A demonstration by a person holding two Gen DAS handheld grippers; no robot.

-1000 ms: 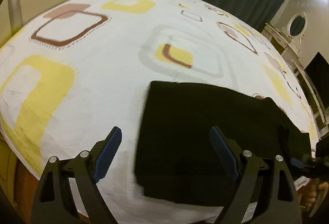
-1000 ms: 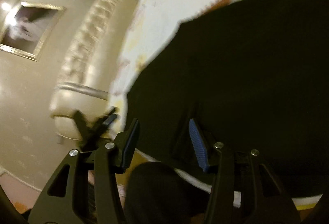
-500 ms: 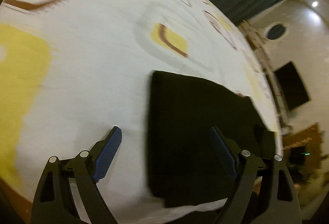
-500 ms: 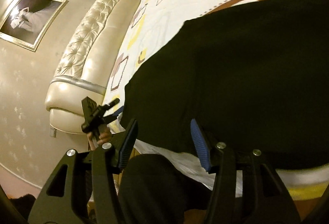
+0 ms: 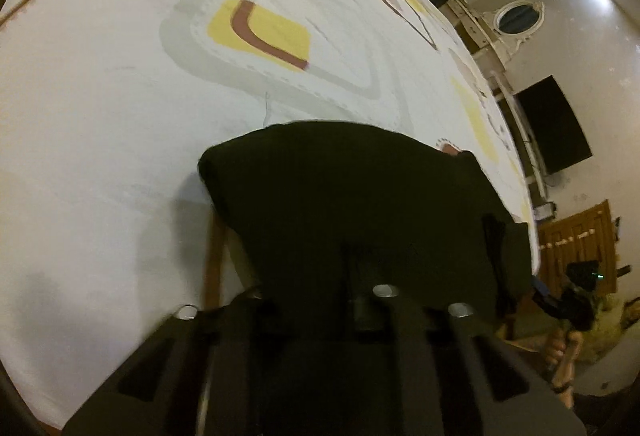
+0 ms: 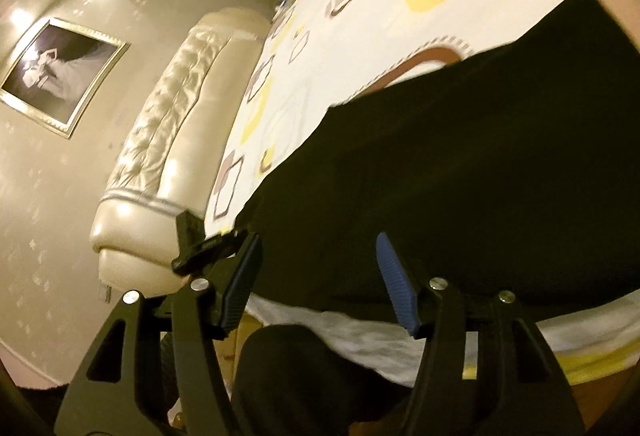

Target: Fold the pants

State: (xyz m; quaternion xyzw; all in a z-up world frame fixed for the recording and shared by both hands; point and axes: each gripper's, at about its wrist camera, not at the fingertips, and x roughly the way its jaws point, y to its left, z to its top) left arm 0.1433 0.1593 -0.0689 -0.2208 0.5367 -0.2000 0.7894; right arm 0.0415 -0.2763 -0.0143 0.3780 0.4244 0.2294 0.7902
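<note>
The left claw (image 5: 316, 300) had clamped the black pants (image 5: 360, 203) at lower centre. The right claw (image 6: 320, 284), just widening, stood open, gripping nothing, above the bed (image 6: 360, 47).

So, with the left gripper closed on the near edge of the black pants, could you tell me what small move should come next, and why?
Probably lift the left gripper a little and carry that edge across the black pants. Its jaws have just closed on the cloth, which bunches up off the patterned sheet. The right gripper, just opening, holds nothing.
</note>
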